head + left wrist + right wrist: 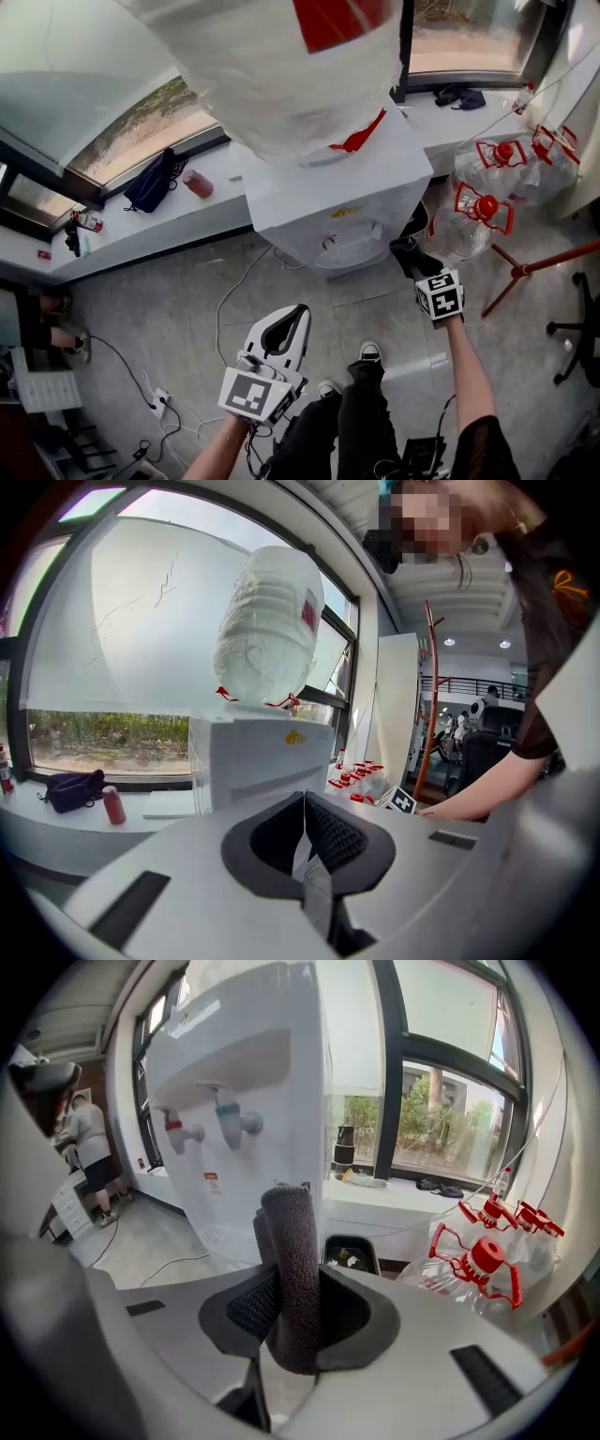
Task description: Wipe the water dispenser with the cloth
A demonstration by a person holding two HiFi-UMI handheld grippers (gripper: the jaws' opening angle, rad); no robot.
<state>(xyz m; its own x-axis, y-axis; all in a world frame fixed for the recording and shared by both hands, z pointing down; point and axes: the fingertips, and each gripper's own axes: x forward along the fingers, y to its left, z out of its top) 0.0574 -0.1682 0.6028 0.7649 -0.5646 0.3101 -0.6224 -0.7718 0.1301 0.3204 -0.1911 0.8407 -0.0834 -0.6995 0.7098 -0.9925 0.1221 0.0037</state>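
The white water dispenser [337,202] stands by the window with a big clear bottle [281,66] on top. Its red and blue taps [211,1124] show in the right gripper view. My right gripper [410,255] is shut on a folded dark grey cloth [292,1269], held near the dispenser's lower right front corner, a little off its side. My left gripper [281,330] hangs lower over the floor, in front of the dispenser, jaws shut with nothing between them [302,841]. The dispenser [267,761] shows ahead in the left gripper view.
Several empty water bottles with red caps [487,202] lie right of the dispenser. A small black bin [350,1255] sits beside it. Cables [230,295] run across the floor. A dark bag [150,183] and red can [198,184] rest on the sill. A red stand [548,262] is at right.
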